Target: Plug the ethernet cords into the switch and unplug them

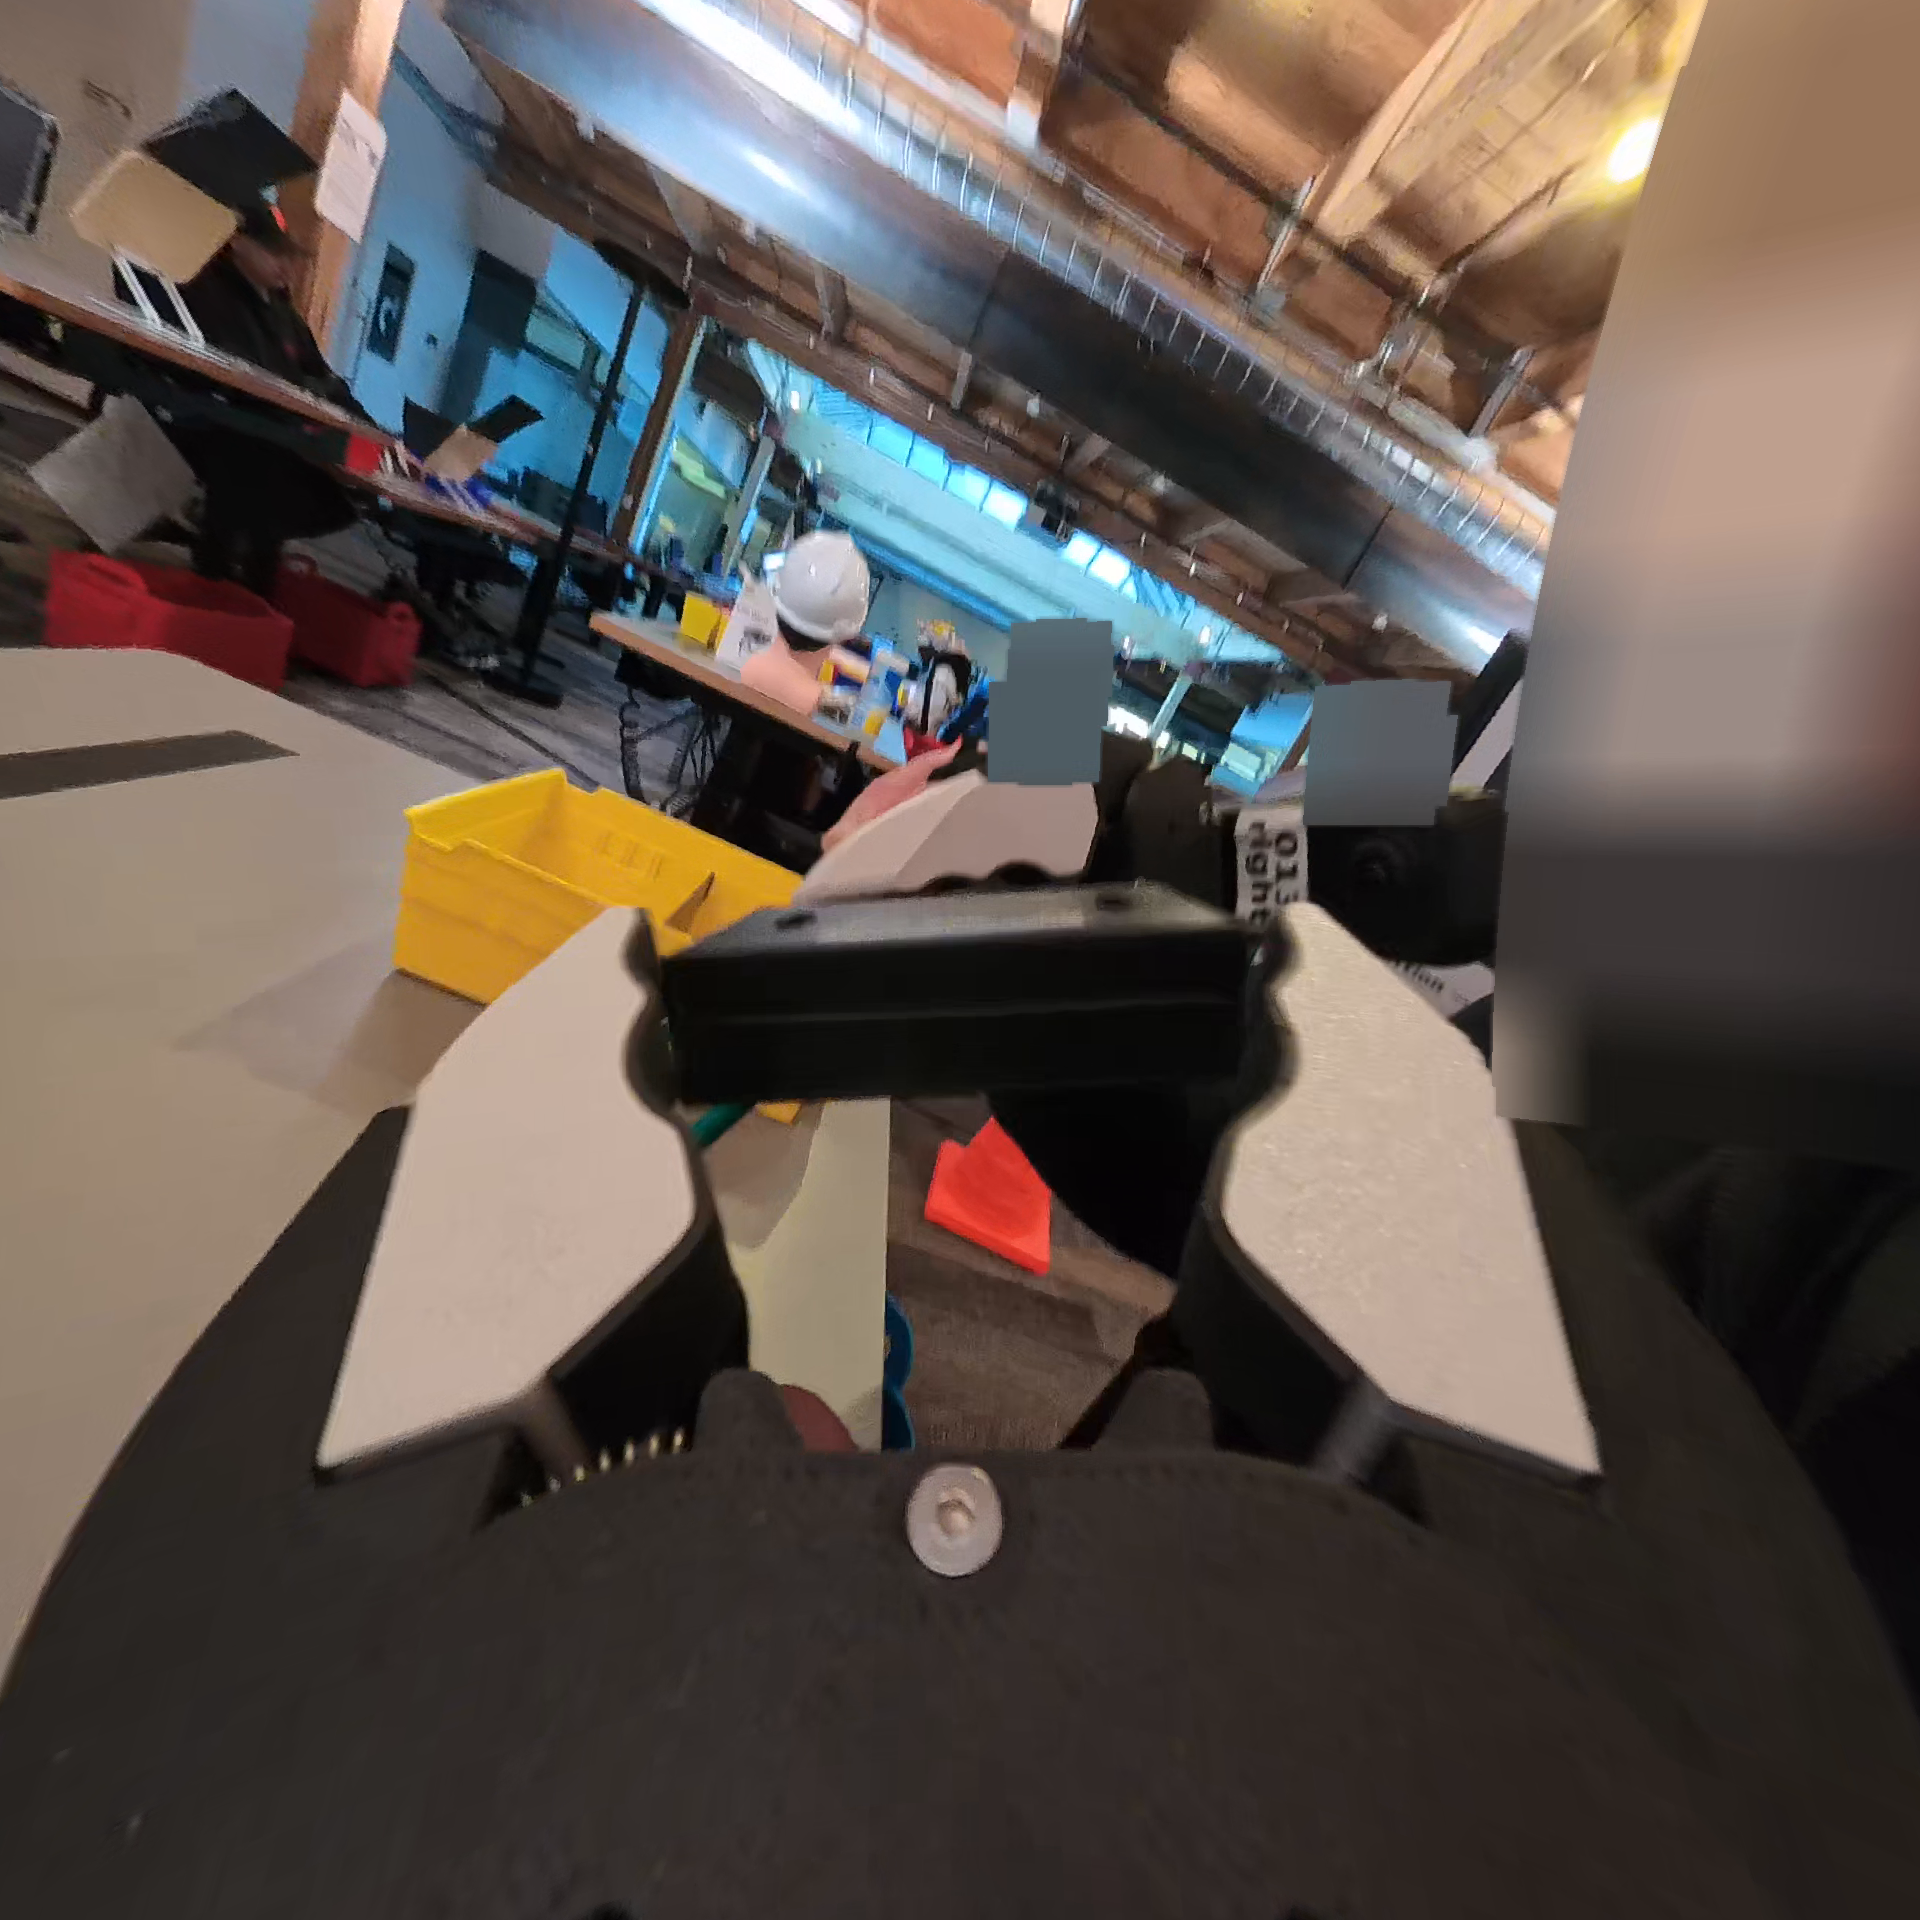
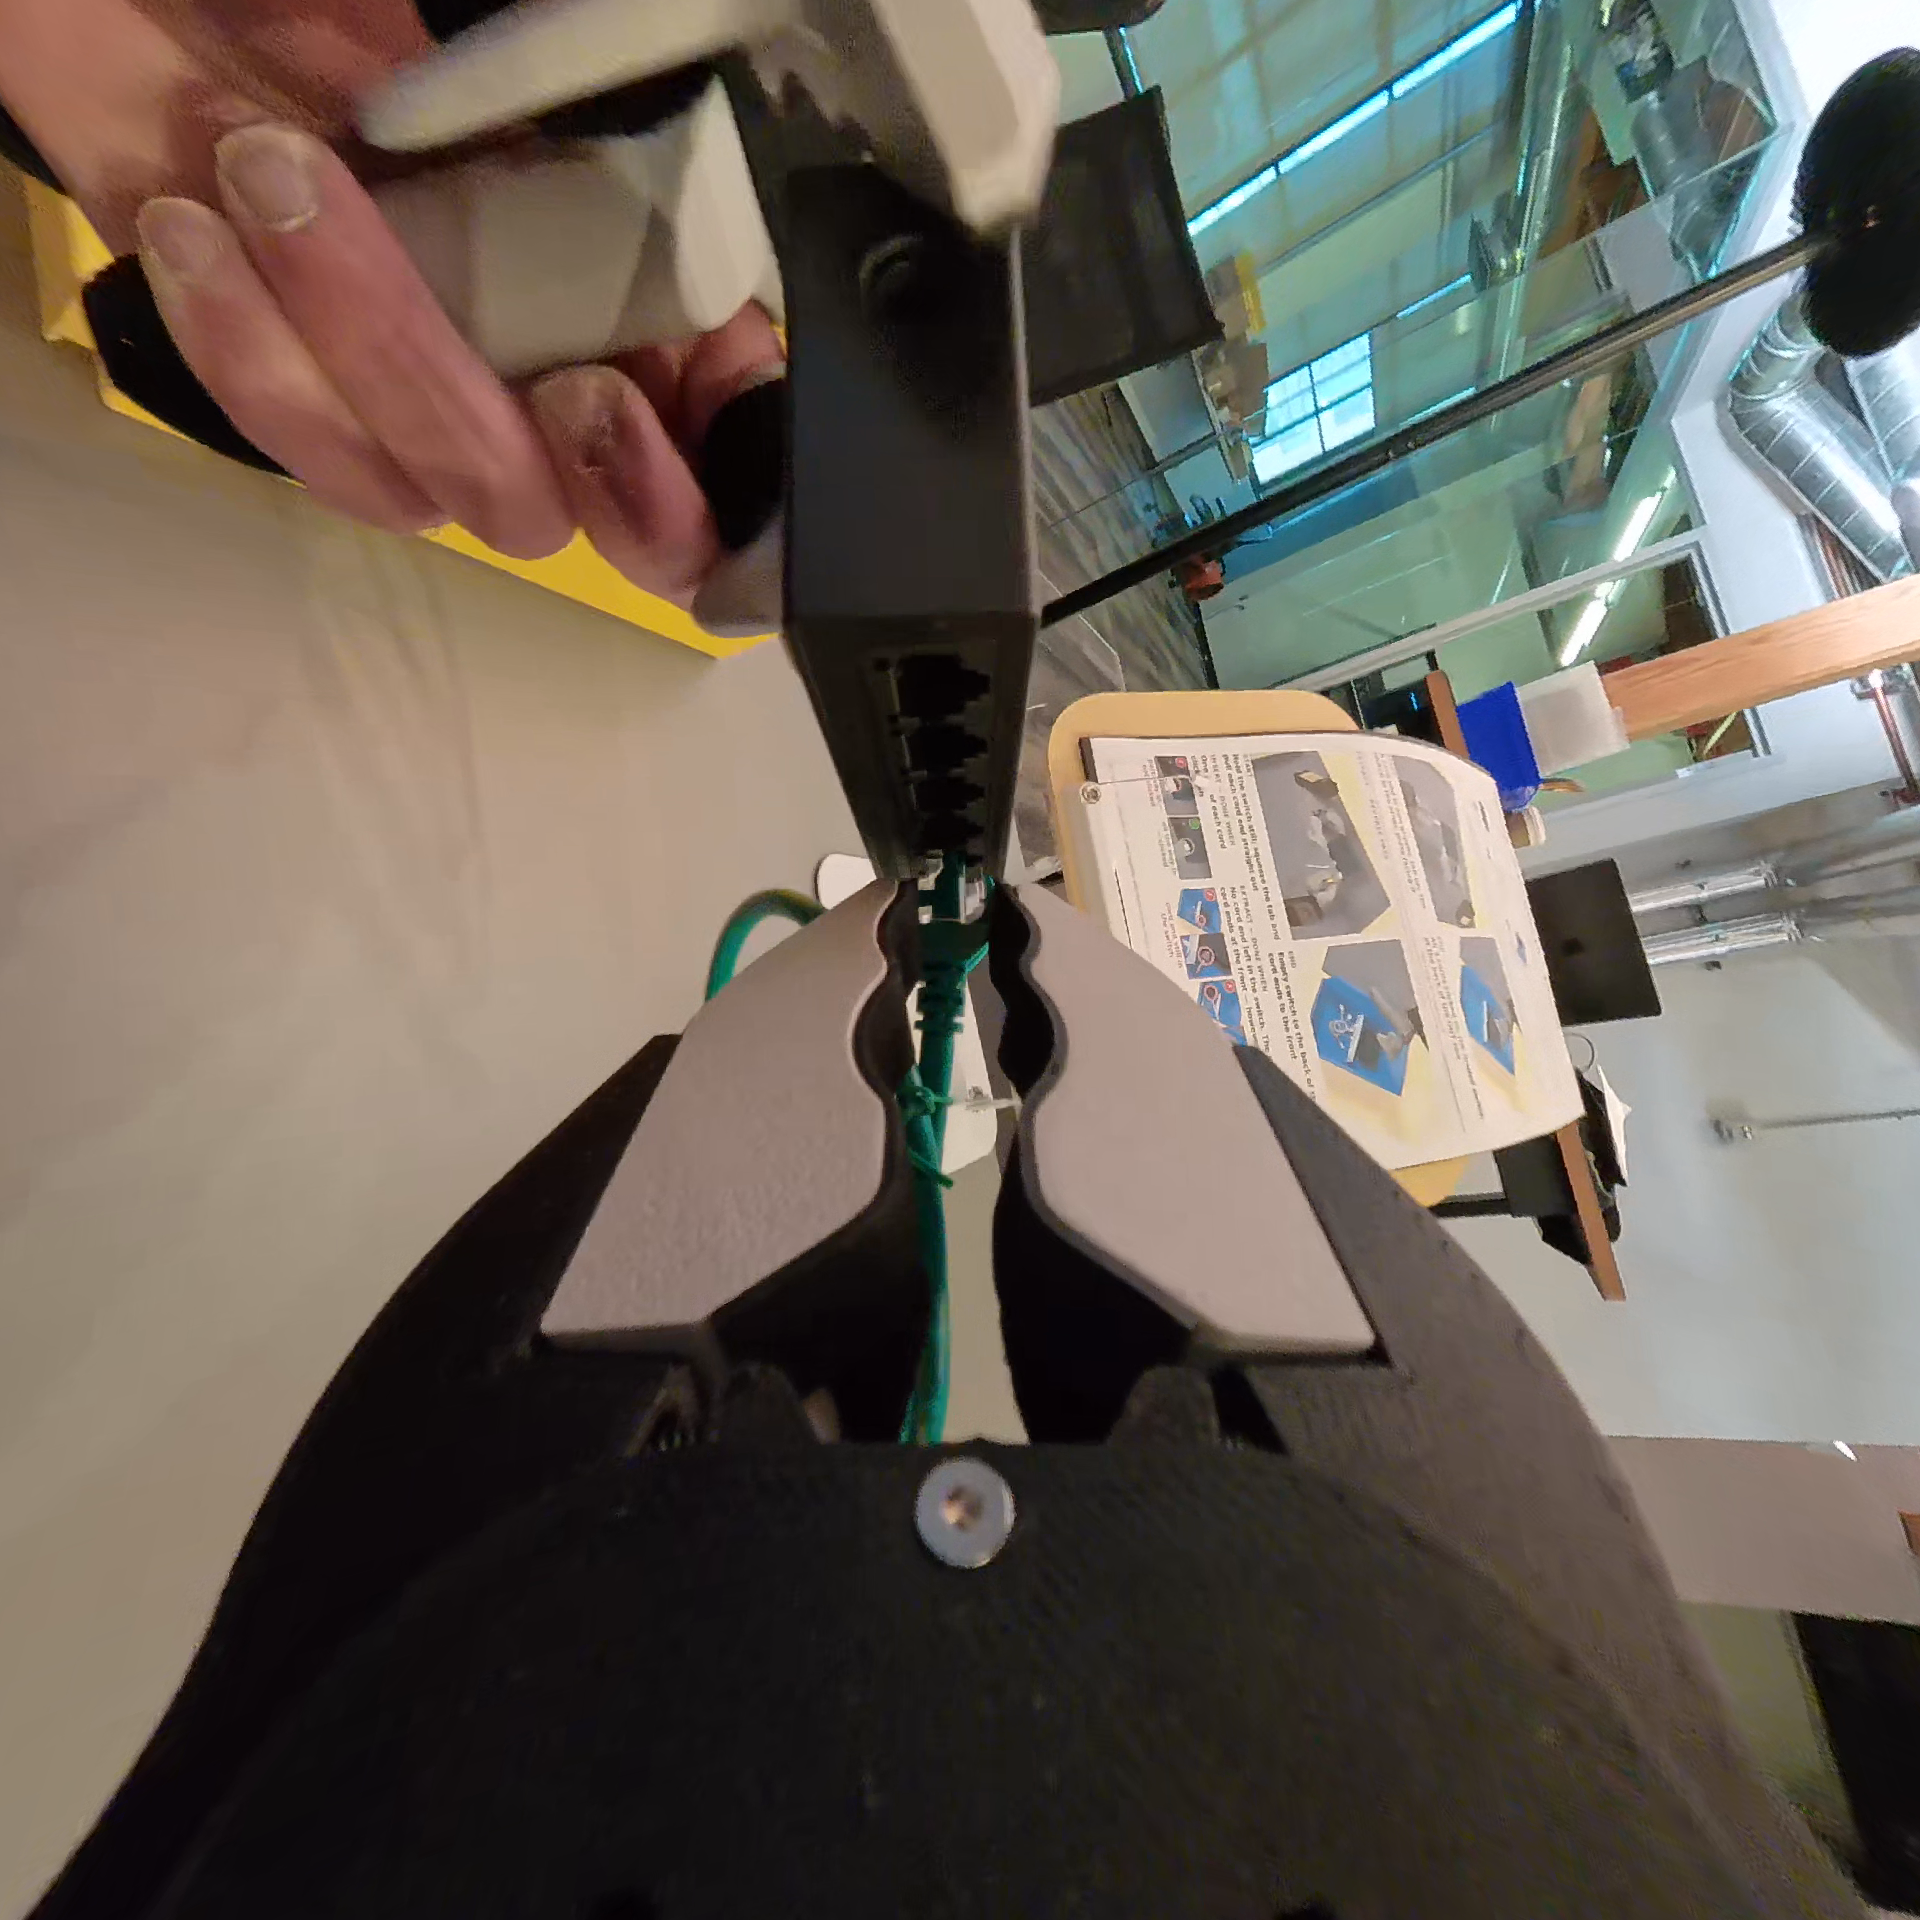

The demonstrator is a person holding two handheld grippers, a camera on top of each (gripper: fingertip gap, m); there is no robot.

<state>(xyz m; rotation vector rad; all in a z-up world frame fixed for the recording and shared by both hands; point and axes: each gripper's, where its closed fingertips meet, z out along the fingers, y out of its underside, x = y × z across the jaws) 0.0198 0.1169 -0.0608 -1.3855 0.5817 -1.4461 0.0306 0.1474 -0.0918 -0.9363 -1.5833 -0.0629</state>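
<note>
My left fingers (image 1: pixel 961 1003) clamp the black switch (image 1: pixel 951 992); my right fingers (image 2: pixel 951 925) pinch the green ethernet cord (image 2: pixel 938 987) at its end port.

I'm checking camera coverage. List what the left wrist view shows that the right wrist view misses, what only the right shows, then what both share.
Only the left wrist view: the switch's plain back, clamped in the left gripper, and an orange wedge below. Only the right wrist view: the port row, the green cord at the lowest port inside the right gripper, and an instruction sheet. Both: the switch, yellow bin, table.
</note>
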